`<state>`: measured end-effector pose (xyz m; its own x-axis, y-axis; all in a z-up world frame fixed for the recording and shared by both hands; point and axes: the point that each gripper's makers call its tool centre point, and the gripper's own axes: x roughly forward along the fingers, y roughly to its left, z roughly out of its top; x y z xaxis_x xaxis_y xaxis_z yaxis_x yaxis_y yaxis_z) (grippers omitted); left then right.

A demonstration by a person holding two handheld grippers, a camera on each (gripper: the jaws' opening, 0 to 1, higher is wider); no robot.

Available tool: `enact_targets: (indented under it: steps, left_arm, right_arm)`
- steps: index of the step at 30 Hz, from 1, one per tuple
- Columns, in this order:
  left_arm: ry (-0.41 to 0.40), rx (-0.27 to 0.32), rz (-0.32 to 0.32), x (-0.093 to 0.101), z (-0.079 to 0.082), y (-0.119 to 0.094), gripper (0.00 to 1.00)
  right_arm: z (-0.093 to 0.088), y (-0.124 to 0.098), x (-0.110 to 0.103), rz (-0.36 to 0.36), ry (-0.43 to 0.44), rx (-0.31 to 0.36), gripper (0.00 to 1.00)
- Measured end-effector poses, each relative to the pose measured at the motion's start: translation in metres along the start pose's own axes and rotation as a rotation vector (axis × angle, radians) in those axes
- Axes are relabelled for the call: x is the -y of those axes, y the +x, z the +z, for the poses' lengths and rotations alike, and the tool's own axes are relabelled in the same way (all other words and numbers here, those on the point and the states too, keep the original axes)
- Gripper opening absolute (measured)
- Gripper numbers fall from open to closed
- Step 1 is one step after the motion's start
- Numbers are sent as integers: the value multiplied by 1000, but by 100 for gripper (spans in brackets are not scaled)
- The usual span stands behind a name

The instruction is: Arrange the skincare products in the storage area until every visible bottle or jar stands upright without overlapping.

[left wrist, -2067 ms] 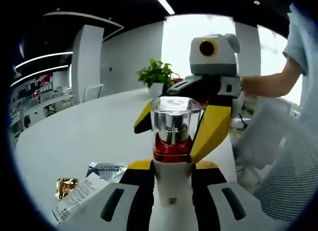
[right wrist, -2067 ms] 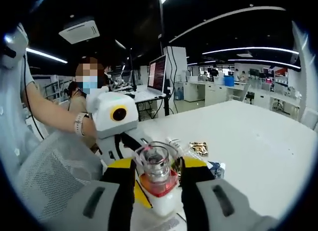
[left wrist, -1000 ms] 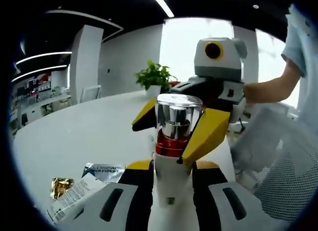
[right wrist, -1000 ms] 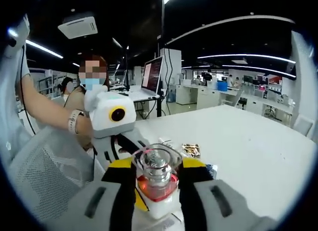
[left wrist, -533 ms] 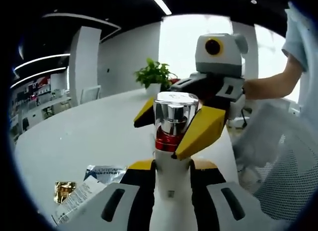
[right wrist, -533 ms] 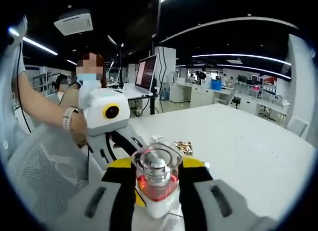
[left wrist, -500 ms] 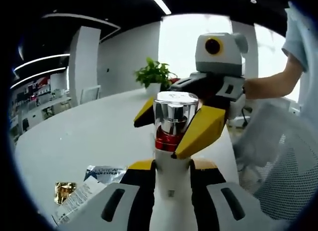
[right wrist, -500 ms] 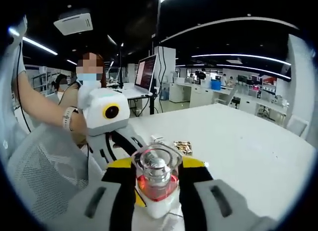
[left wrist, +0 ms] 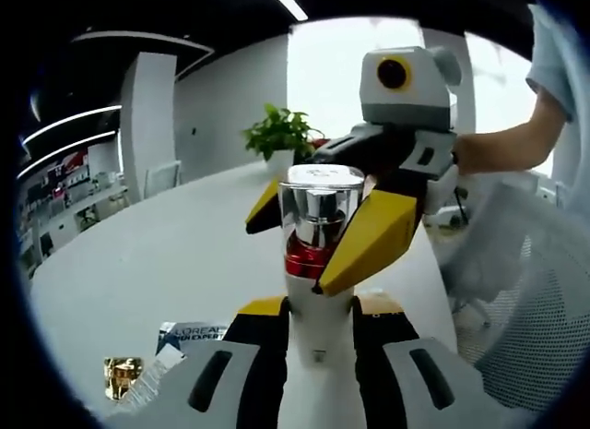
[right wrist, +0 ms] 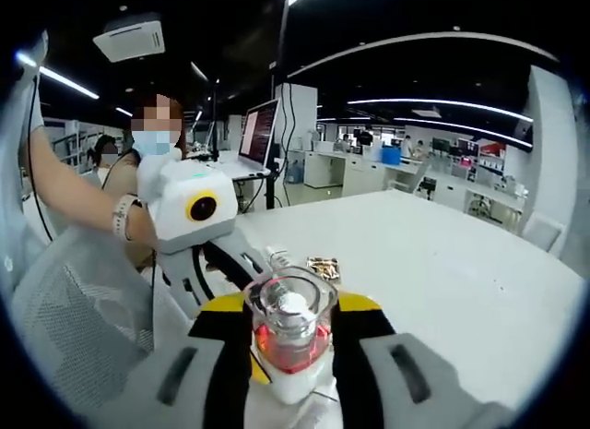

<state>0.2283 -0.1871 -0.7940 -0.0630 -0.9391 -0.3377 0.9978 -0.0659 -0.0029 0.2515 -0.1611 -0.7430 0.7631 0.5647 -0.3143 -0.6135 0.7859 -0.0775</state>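
Lifted slightly higher off the white tabletop (left wrist: 166,254), the pump bottle (left wrist: 318,263) stood upright, its white body clamped by the left gripper (left wrist: 318,341) and its cap pinched by the right gripper (right wrist: 290,341).

White table (left wrist: 175,254), wide and mostly bare. Near left edge of left gripper view: gold foil sachet (left wrist: 123,375), beside it a dark printed sachet (left wrist: 192,334) and a white leaflet (left wrist: 152,386) partly overlapping. Potted green plant (left wrist: 277,134) at far end of table. White mesh chair back (left wrist: 530,300) on the right. Right gripper view: open laptop (right wrist: 259,134) on a far desk, ceiling AC unit (right wrist: 128,37), gold sachet (right wrist: 323,268) on the table.
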Motion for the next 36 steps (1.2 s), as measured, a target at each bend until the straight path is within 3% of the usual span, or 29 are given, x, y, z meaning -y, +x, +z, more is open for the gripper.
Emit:
enact_targets:
  steps: [21,36]
  left_arm:
    - [-20,16,-40,-8,8,24,23]
    - [-18,23,-78,-5,9,31,24]
  right_arm:
    - [-6,-10,29,-35,40,-37,34]
    - [-8,-13,34,-77,55,-40,34]
